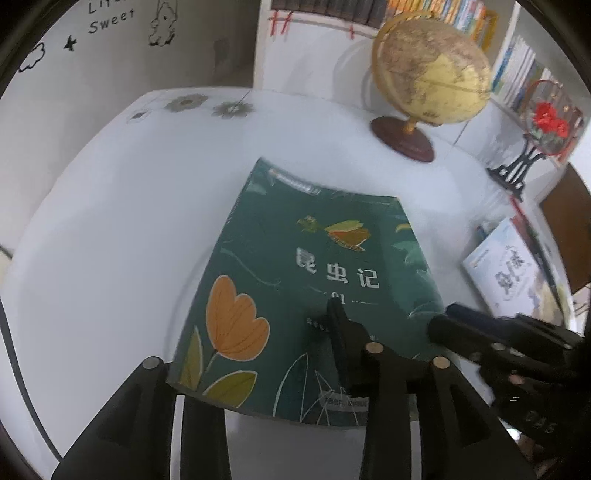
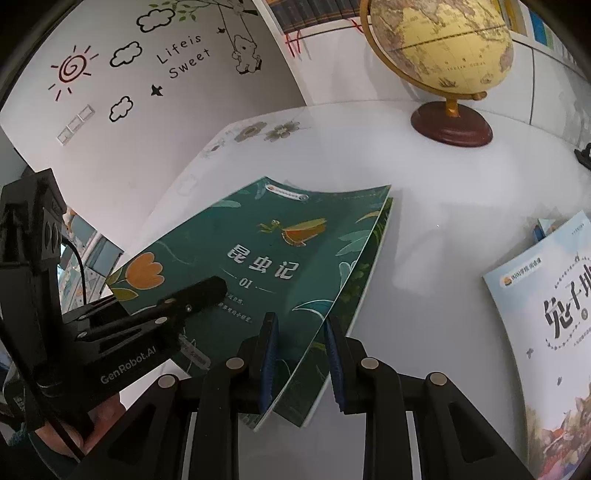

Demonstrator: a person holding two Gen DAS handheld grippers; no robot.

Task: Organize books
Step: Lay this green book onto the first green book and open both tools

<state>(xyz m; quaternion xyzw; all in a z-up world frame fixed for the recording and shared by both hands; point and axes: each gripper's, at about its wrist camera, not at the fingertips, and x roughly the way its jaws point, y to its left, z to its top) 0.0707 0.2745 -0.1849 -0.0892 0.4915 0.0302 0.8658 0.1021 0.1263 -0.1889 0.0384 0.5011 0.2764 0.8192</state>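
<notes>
A dark green book with an orange flower on its cover lies on the white table; it also shows in the right wrist view. My left gripper is over the book's near edge, one finger on the cover and the other finger hidden below it; in the right wrist view it rests on the cover. My right gripper is open, with its jaws astride the book's lifted right cover edge. It enters the left wrist view from the right. A light blue book lies at the right.
A yellow globe on a wooden base stands at the back of the table. A red flower ornament on a black stand is at the right. Bookshelves line the back wall. The light blue book lies near the table's right edge.
</notes>
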